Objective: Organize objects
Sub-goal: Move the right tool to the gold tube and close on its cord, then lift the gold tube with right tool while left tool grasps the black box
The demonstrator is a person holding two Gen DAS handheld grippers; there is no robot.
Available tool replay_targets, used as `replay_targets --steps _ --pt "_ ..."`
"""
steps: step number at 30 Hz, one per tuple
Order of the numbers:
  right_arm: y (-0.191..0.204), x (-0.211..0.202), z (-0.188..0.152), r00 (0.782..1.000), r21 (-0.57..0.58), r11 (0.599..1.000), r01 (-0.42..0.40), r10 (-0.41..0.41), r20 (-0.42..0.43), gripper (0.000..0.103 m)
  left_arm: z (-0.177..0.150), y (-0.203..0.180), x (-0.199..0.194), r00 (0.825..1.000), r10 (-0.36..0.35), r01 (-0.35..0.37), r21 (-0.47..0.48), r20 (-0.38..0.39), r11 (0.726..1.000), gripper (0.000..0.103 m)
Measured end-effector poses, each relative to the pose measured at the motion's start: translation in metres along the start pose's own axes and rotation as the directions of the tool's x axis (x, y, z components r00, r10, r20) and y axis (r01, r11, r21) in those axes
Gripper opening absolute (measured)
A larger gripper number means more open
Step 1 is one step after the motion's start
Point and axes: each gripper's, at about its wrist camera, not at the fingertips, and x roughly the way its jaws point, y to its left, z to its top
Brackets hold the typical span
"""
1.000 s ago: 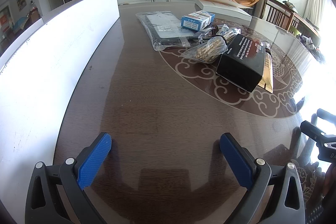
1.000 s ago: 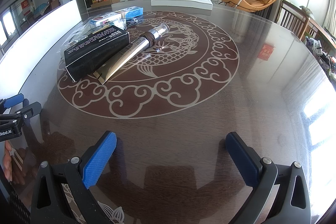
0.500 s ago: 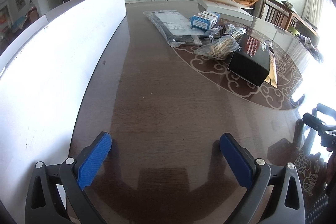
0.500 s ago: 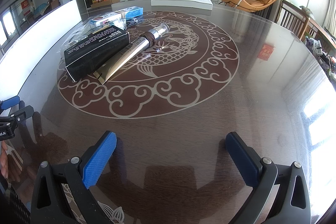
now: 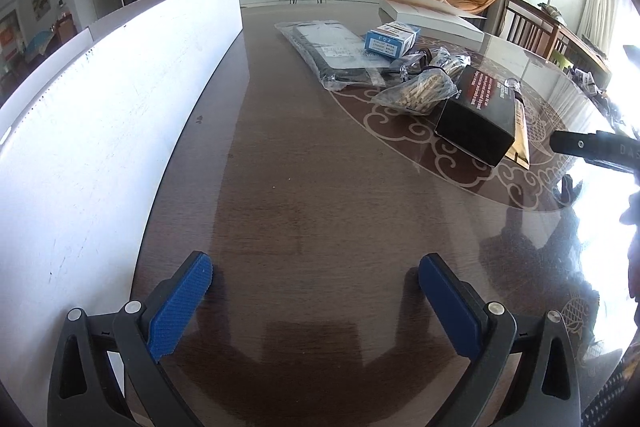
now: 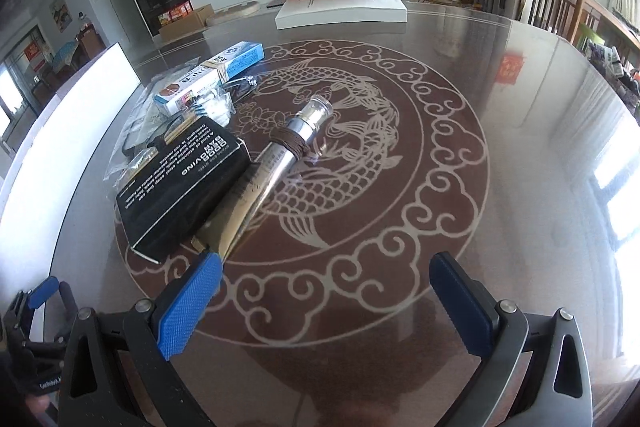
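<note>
- The left gripper (image 5: 316, 301) is hovering over bare dark wood, its blue-padded fingers (image 5: 180, 307) spread wide apart and gripping nothing.
- The right gripper (image 6: 326, 301) is hanging above the patterned glass tabletop (image 6: 540, 147), its fingers likewise wide apart and empty; its left pad (image 6: 188, 307) is sitting just beside the flat tail of the gold tube (image 6: 256, 187).
- From the right wrist view, the black box (image 6: 184, 187) is lying at about 10 o'clock, touching the gold tube along its right side.
- The tube's clear cap is pointing toward 12 o'clock, over the fish medallion (image 6: 340, 147).
- Beyond the black box, a blue-and-white carton (image 6: 208, 77) is resting at roughly 11 o'clock.
- In the left wrist view, the clutter is sitting at 1 o'clock: a clear bag of pale sticks (image 5: 416, 91), a small blue box (image 5: 390, 39), and a flat plastic-wrapped pack (image 5: 332, 51).
- A long white panel (image 5: 100, 127) is running along the 9 o'clock side.
- A flat white box (image 6: 340, 7) is lying at the far edge, at 12 o'clock.
</note>
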Motion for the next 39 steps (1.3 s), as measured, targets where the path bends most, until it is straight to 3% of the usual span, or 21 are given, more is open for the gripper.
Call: replay_targets --steps 4,9,11,12,15,19,30,32,35,39 --pt "0.019 0.033 0.038 0.999 0.006 0.999 0.036 -0.036 -0.041 0.086 0.000 0.000 0.000 1.000 0.001 -0.001 -0.001 0.001 1.000 0.103" --pt "0.036 0.059 0.061 0.993 -0.034 0.993 0.109 -0.110 -0.050 0.078 -0.001 0.000 0.000 1.000 -0.003 0.003 -0.006 0.004 1.000 0.103" --pt "0.041 0.057 0.059 0.994 -0.059 0.993 0.100 -0.102 -0.029 0.058 -0.002 0.000 -0.001 1.000 -0.008 0.008 -0.011 0.007 1.000 0.103" --pt "0.043 0.054 0.057 0.995 -0.075 0.993 0.094 -0.096 -0.018 0.042 -0.002 0.001 -0.001 1.000 -0.012 0.012 -0.015 0.009 1.000 0.103" --pt "0.052 0.046 0.044 0.997 -0.135 0.988 0.073 -0.075 -0.010 0.033 -0.002 0.003 -0.001 1.000 -0.022 0.022 -0.024 0.014 0.999 0.103" --pt "0.046 0.028 0.016 0.998 -0.198 0.978 0.067 -0.064 0.021 0.033 -0.003 0.002 -0.001 1.000 -0.019 0.019 -0.023 0.013 1.000 0.103" --pt "-0.032 -0.009 -0.028 0.987 -0.139 0.979 0.151 -0.140 0.085 0.034 -0.003 0.000 0.000 1.000 -0.002 0.002 -0.011 0.005 1.000 0.103" --pt "-0.040 -0.013 -0.034 0.987 -0.129 0.982 0.141 -0.129 0.099 0.043 -0.002 0.000 0.000 1.000 0.002 -0.002 -0.008 0.003 1.000 0.103" --pt "-0.049 -0.015 -0.040 0.984 -0.100 0.984 0.146 -0.134 0.113 0.072 -0.003 -0.001 0.000 1.000 0.005 -0.005 -0.005 0.002 1.000 0.103" --pt "-0.062 -0.013 -0.042 0.990 -0.037 0.993 0.109 -0.106 0.088 0.084 -0.003 -0.001 0.000 1.000 0.006 -0.006 -0.006 0.002 1.000 0.103"
